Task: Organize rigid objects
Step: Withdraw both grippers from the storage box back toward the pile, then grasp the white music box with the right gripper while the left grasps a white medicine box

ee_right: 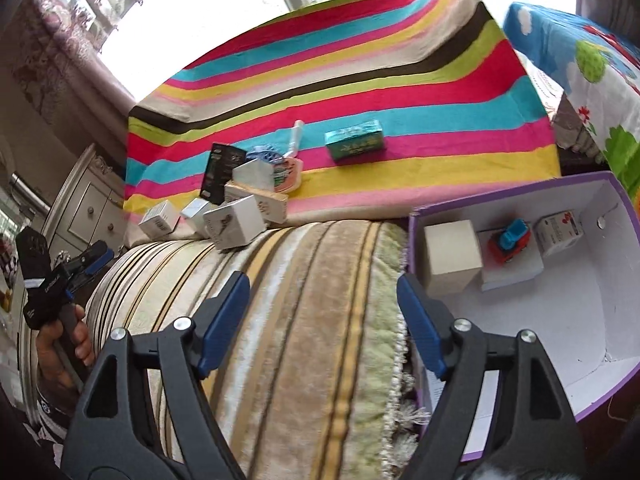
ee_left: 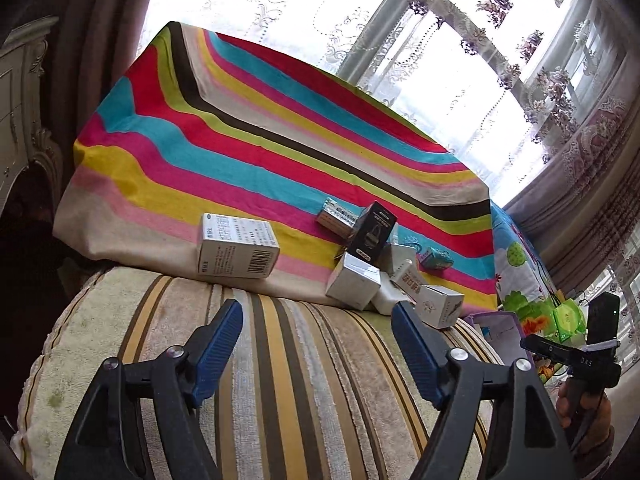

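Several small boxes (ee_left: pixel 356 280) just beyond open, empty left tongs (ee_left: pixel 318 344).

A striped cloth (ee_left: pixel 248 148) covers the table, carrying a barcode box (ee_left: pixel 237 247), a black box (ee_left: pixel 372 231), a green box (ee_right: pixel 354 145) and clustered white boxes (ee_left: pixel 354 282).

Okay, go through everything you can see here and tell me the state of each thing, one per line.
Left gripper: open, empty, over the striped cushion.
Right gripper: open, empty.
Purple bin: open, holds a plain white box, a toy car, a small printed carton.
Barcode box: lying alone on the striped cloth.
Black box: upright, leaning in the pile.
Green box: lying apart from the pile.
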